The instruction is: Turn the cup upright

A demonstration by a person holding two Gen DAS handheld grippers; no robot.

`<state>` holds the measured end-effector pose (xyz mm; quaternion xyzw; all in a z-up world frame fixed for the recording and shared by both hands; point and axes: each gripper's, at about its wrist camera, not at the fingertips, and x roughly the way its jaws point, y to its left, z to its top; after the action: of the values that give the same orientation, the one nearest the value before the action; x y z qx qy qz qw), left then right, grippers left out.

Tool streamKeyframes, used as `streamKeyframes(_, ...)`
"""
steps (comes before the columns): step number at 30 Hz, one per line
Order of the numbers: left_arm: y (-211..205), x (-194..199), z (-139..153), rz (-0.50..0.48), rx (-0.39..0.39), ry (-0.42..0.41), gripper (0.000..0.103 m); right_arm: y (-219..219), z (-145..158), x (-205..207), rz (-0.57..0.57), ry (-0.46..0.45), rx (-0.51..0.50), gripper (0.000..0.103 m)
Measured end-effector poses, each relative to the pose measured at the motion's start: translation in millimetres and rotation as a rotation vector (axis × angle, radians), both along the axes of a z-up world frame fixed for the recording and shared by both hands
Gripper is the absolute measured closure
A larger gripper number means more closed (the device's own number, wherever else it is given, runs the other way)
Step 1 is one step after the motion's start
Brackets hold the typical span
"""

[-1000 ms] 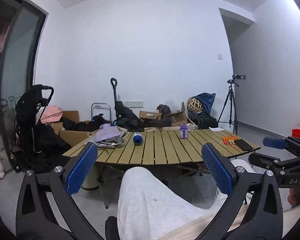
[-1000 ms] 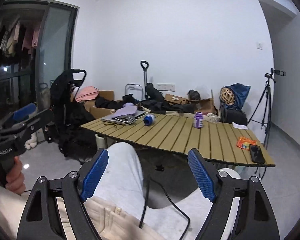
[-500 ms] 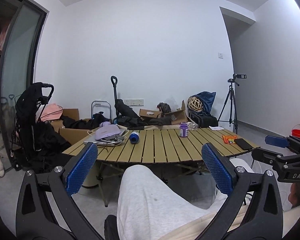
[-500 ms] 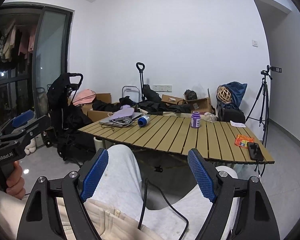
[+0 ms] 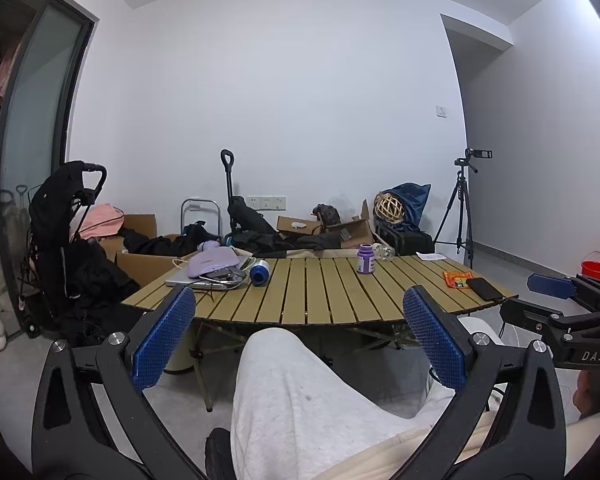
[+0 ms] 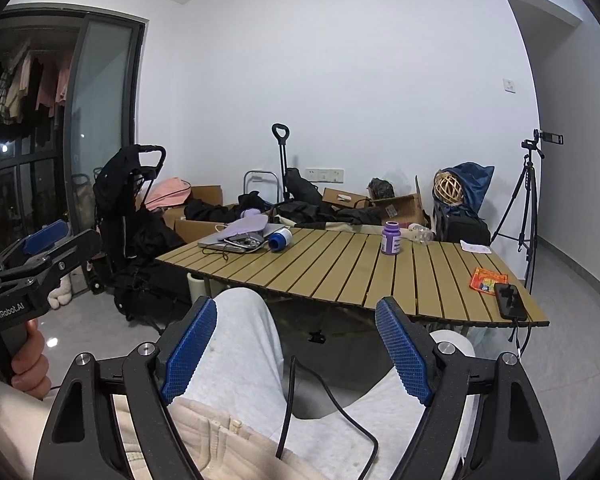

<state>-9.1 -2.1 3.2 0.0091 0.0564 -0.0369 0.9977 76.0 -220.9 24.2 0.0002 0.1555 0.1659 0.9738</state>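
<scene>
The blue-and-white cylindrical cup (image 5: 259, 273) is seen lying sideways on the slatted wooden counter (image 5: 332, 300), well ahead of both wide-spread, empty jaws, towards the left gripper (image 5: 298, 342).

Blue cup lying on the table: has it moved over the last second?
No. The blue cup lies on its side on the table, by the laptop pile, as before; only the cameras shifted.

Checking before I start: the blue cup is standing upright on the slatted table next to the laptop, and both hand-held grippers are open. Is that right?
Not quite. The blue cup is lying on its side, not upright, as the right wrist view shows. It is on the slatted table next to the laptop, and the left hand-held gripper and right hand-held gripper are both open.
</scene>
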Motion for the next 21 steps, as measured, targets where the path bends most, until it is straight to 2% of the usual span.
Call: streamKeyframes(21, 1.6, 3.4, 0.2, -0.016, -0.005, 0.021, 0.000, 0.2, -2.1, 2.2, 0.010, 0.002, -0.003, 0.017)
